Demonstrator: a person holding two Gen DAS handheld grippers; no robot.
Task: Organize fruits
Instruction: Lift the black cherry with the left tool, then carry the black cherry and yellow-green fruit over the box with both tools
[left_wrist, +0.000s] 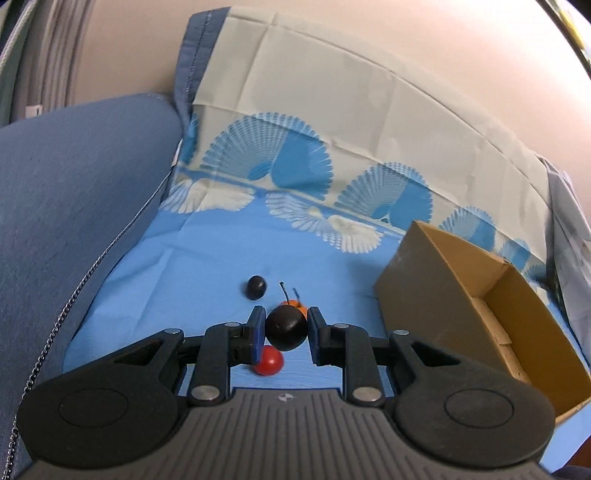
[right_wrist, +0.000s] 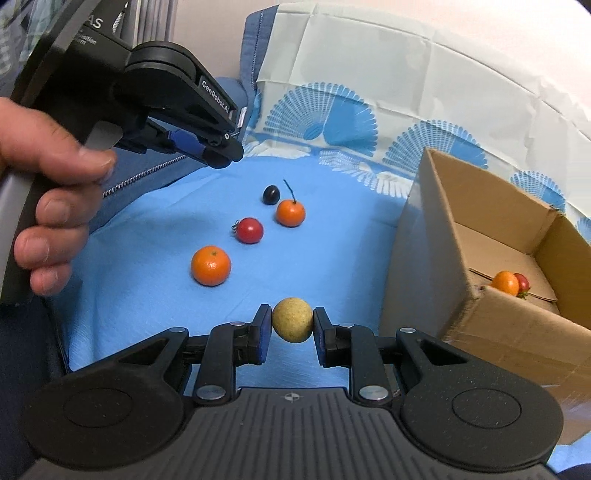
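My left gripper (left_wrist: 284, 320) is shut on a round black fruit (left_wrist: 287, 332), lifted above the blue cloth. Under and behind it lie a red fruit (left_wrist: 269, 362), an orange fruit with a stem (left_wrist: 296, 304) and a small dark fruit (left_wrist: 256, 287). My right gripper (right_wrist: 291, 318) is shut on a yellowish round fruit (right_wrist: 292, 321). Ahead of it on the cloth sit a large orange fruit (right_wrist: 211, 265), the red fruit (right_wrist: 250, 230), the stemmed orange one (right_wrist: 290, 213) and the small dark one (right_wrist: 270, 194). The left gripper's body (right_wrist: 177, 107) hangs at the upper left, held by a hand (right_wrist: 55, 184).
An open cardboard box (right_wrist: 443, 236) stands on the right, holding an orange fruit (right_wrist: 506, 283) and a red one (right_wrist: 522, 285); it also shows in the left wrist view (left_wrist: 436, 295). A blue zipped cushion (left_wrist: 74, 206) borders the left. A patterned sheet (left_wrist: 332, 122) rises behind.
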